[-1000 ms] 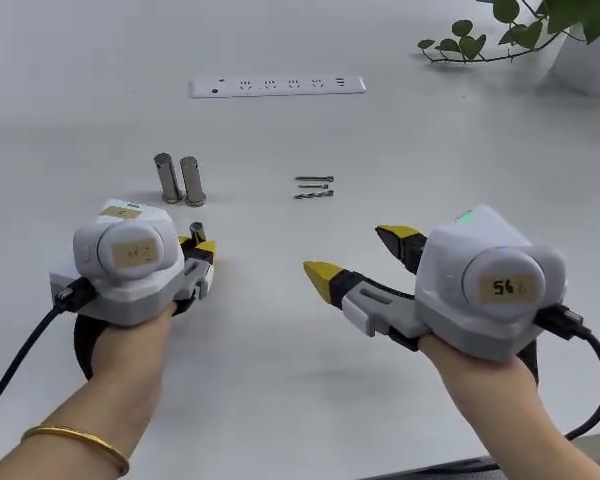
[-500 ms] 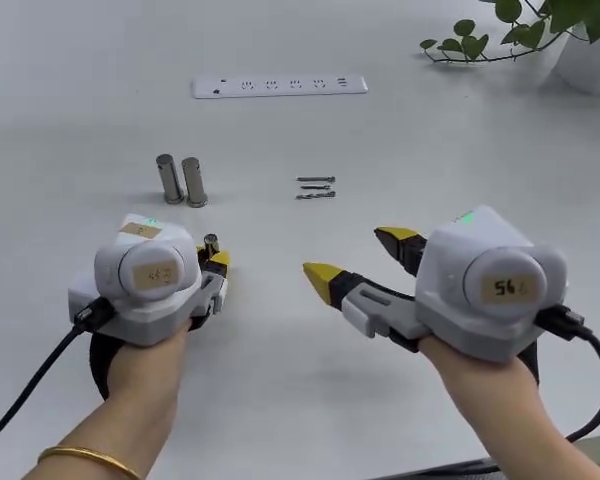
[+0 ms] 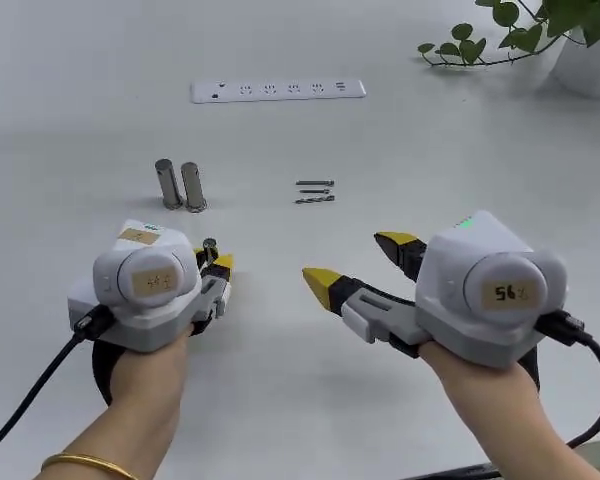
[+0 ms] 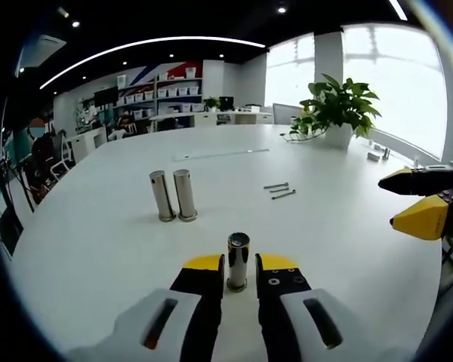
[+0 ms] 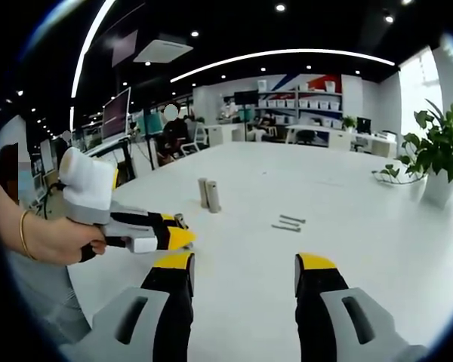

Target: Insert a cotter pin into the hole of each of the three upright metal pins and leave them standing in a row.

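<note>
Metal pin [image 4: 238,249] stands clamped between jaws of left gripper [image 4: 239,264]; right gripper [image 5: 244,264] has jaws apart.

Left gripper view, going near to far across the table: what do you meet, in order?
Left claw shut on a metal pin → two upright metal pins → three cotter pins → white power strip.

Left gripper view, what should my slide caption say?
Left gripper shut on one upright metal pin, two more pins standing behind, cotter pins beyond.
</note>
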A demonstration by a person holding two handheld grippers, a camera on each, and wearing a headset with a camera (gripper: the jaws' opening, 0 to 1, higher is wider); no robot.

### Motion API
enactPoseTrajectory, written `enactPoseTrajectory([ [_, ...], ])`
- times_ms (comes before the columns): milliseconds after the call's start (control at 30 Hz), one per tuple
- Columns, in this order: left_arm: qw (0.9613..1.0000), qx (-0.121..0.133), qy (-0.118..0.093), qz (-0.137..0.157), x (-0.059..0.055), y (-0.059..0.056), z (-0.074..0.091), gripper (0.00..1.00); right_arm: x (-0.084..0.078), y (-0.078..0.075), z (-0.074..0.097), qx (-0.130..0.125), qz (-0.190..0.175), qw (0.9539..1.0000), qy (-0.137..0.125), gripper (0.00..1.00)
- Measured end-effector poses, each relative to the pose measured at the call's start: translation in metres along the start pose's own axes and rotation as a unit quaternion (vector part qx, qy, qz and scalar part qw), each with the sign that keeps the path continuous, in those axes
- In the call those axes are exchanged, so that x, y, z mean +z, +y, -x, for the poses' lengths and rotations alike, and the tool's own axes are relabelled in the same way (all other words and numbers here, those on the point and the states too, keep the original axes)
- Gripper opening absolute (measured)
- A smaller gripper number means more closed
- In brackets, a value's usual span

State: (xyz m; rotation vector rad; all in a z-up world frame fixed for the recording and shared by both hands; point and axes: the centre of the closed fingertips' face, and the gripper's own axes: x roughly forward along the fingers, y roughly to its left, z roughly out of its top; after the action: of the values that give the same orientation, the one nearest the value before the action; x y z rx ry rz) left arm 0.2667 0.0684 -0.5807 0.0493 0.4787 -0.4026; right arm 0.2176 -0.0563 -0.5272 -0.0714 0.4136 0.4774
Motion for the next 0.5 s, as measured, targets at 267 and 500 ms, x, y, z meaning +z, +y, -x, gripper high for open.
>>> enactPoseTrajectory([
  [267, 0.9999, -0.010, -0.001, 0.004, 0.003, 0.000, 0.007, 0.31, 0.005, 0.001, 0.004, 0.035, -0.023, 0.9991, 0.009, 0.49],
  [500, 0.9991, -0.042, -0.006, 0.000, 0.009, -0.005, 0.023, 0.50, 0.012, -0.011, 0.001, 0.065, -0.004, 0.9973, 0.033, 0.43],
])
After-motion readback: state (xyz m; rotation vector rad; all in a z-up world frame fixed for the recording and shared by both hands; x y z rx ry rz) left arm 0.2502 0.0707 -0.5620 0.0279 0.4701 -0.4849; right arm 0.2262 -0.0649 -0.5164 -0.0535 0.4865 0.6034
